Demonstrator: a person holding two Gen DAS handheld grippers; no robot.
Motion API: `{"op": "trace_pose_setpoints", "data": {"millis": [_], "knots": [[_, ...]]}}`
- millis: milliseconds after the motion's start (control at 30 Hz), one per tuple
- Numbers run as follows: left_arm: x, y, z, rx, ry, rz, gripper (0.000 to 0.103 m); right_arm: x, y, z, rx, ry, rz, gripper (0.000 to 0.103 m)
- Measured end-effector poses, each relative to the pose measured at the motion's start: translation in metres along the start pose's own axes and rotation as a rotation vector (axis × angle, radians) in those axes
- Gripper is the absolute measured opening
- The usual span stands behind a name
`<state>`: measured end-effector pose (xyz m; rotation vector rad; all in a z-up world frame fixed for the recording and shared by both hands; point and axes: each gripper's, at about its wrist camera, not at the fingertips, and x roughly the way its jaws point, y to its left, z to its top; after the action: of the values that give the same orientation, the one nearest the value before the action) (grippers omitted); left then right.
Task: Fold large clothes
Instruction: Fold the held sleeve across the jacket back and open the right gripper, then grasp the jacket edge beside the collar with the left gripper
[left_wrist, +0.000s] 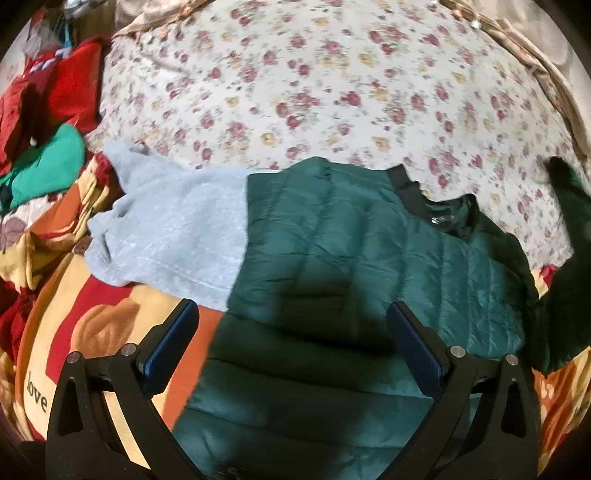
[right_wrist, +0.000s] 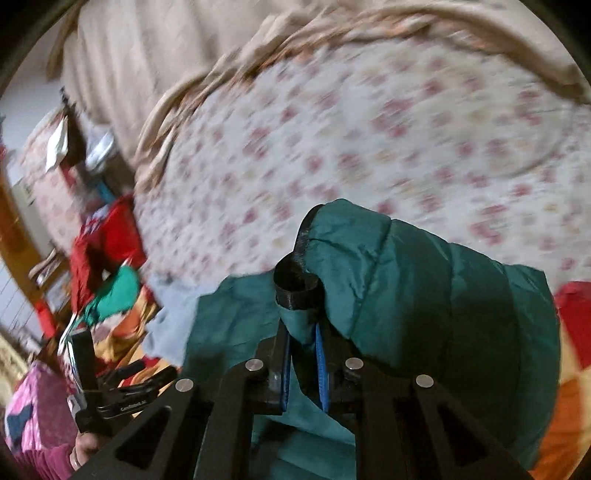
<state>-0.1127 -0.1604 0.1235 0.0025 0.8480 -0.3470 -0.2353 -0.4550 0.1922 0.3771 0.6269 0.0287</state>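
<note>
My right hand-held gripper (right_wrist: 303, 363) pinches the dark green quilted jacket's (left_wrist: 351, 258) lifted sleeve; my left hand-held gripper (left_wrist: 291, 343), spread wide, hovers directly over its body, collar pointing right.

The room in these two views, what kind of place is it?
Most likely a bedroom in a home. A floral bedsheet covers a wide bed, a green puffer jacket and a grey sweater lie on it, and red clothes are heaped at its edge.
</note>
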Motion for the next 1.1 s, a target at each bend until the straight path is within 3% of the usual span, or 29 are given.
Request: {"op": "trace_pose_setpoints", "data": {"millis": [167, 267, 400, 433, 500, 567, 700, 833, 1100], "knots": [[0.008, 0.022, 0.002, -0.054, 0.019, -0.007, 0.102, 0.092, 0.048, -0.027, -0.017, 0.152, 0.073, 0.011], [0.013, 0.034, 0.003, -0.105, 0.023, -0.023, 0.102, 0.143, 0.057, -0.052, 0.014, 0.231, 0.082, 0.011], [0.023, 0.04, 0.006, -0.163, 0.063, -0.061, 0.102, 0.172, 0.061, -0.075, -0.002, 0.284, 0.054, 0.014], [0.024, 0.039, 0.007, -0.168, 0.064, -0.073, 0.102, 0.166, 0.062, -0.075, -0.012, 0.279, 0.063, 0.019], [0.023, 0.032, 0.008, -0.169, 0.054, -0.092, 0.102, 0.147, 0.06, -0.071, -0.005, 0.282, 0.114, 0.055], [0.02, 0.023, 0.009, -0.157, 0.048, -0.114, 0.102, 0.128, 0.059, -0.066, -0.009, 0.26, 0.134, 0.068], [0.015, -0.003, 0.009, -0.115, 0.031, -0.152, 0.102, 0.071, 0.042, -0.061, -0.063, 0.197, 0.073, 0.068], [0.025, -0.035, 0.008, -0.045, 0.039, -0.138, 0.102, 0.025, 0.009, -0.063, 0.007, 0.153, 0.058, 0.068], [0.058, -0.083, 0.001, 0.07, 0.094, -0.104, 0.1, -0.045, -0.043, -0.078, 0.081, 0.083, -0.056, 0.069]]}}
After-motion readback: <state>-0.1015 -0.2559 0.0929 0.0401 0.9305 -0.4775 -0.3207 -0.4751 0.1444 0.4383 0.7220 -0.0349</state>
